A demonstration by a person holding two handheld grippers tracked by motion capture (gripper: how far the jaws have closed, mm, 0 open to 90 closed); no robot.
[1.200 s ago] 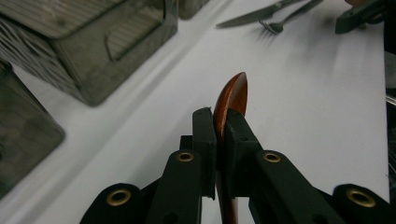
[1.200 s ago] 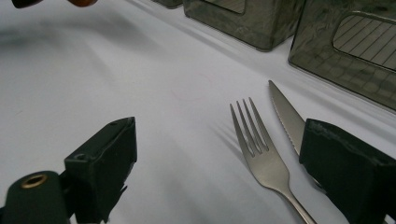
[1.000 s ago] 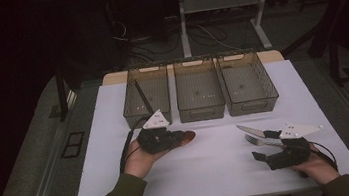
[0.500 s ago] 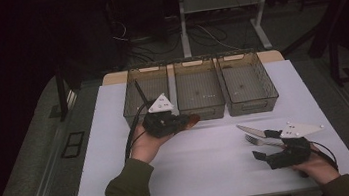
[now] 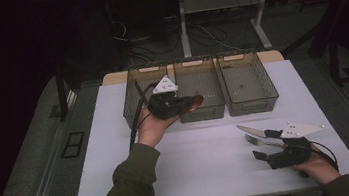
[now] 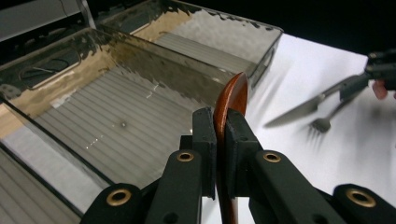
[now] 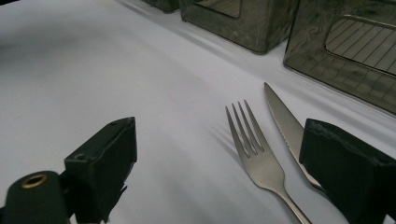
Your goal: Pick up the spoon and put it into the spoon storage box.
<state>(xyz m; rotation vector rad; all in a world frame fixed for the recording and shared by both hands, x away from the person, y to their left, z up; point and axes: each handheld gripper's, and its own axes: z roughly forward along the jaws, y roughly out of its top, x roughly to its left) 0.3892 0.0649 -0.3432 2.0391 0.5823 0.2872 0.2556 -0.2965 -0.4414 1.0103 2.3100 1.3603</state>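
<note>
Wooden spoon [image 6: 232,100] pinched in left gripper [image 5: 189,104], above front edge of middle bin [image 5: 199,87].
Right gripper [image 5: 266,153] spread wide, low over white surface [image 5: 205,159]; fork [image 7: 254,154] and knife [image 7: 285,123] lying between its jaws, toward 1 o'clock.

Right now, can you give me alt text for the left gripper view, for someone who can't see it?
The left gripper has its two black fingers shut on a brown wooden spoon, held on edge above the near wall of a smoky clear plastic bin with a ribbed floor. To the right, a knife and a fork lie on the white table.
</note>
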